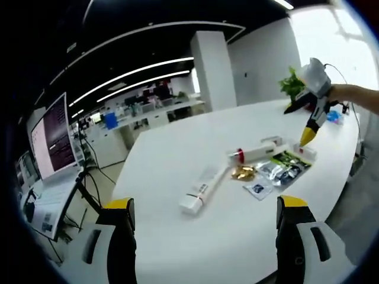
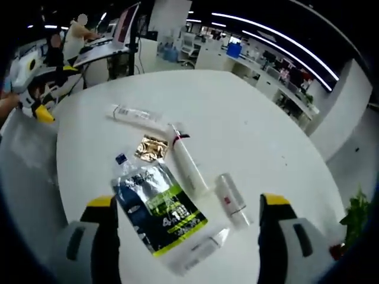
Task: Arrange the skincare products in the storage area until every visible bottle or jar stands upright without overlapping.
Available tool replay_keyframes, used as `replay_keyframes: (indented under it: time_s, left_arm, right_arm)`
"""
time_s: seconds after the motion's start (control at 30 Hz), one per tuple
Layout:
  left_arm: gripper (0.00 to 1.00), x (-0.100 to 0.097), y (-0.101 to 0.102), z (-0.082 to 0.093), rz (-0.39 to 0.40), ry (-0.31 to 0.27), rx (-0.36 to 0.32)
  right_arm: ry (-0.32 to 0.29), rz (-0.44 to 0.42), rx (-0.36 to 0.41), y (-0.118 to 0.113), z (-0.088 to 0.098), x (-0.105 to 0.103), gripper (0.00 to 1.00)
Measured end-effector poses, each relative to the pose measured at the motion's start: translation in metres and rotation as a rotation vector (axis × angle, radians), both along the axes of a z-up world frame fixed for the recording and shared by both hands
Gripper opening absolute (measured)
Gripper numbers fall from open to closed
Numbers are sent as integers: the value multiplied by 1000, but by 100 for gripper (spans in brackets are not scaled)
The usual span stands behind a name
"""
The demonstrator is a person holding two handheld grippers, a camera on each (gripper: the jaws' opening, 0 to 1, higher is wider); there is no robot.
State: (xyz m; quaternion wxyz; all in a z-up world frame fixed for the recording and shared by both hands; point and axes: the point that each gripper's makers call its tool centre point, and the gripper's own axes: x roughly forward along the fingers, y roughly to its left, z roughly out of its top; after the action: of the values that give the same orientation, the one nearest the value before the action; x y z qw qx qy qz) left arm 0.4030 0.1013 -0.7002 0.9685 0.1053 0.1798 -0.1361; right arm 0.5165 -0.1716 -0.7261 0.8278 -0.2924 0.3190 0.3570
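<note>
White round counter [image 2: 249, 118] carries every product, all lying flat, none upright. In the right gripper view the large green-and-black pouch [image 2: 157, 207] lies between the jaws of the right claw [image 2: 188, 234], which stands wide and holds nothing. Just beside the pouch: a long white tube with a red band [image 2: 188, 160], a small white bottle [image 2: 232, 201], a gold sachet [image 2: 152, 148], and farther off a second white tube [image 2: 133, 113]. The left claw [image 1: 204, 228] is likewise wide and empty, hovering near the counter edge, products well ahead. A person's hand [image 1: 346, 93] holds the right claw above the far cluster.
</note>
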Motion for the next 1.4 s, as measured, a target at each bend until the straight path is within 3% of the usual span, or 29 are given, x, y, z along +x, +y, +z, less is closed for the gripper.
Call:
replay_keyframes:
  time_s: [0.73,0.97,1.4]
  left_arm:
    - [97,3,2,-3,16,11,-15]
    - [97,5,5,-4,27,9,-21]
    - [97,6,9,-1,52,-5,-68]
  right_arm:
    - [101,137,-69,30,-24,38,93]
    - [175,161,-74,35,-40,47,89]
    - [245,221,-130,44,-59,59,75]
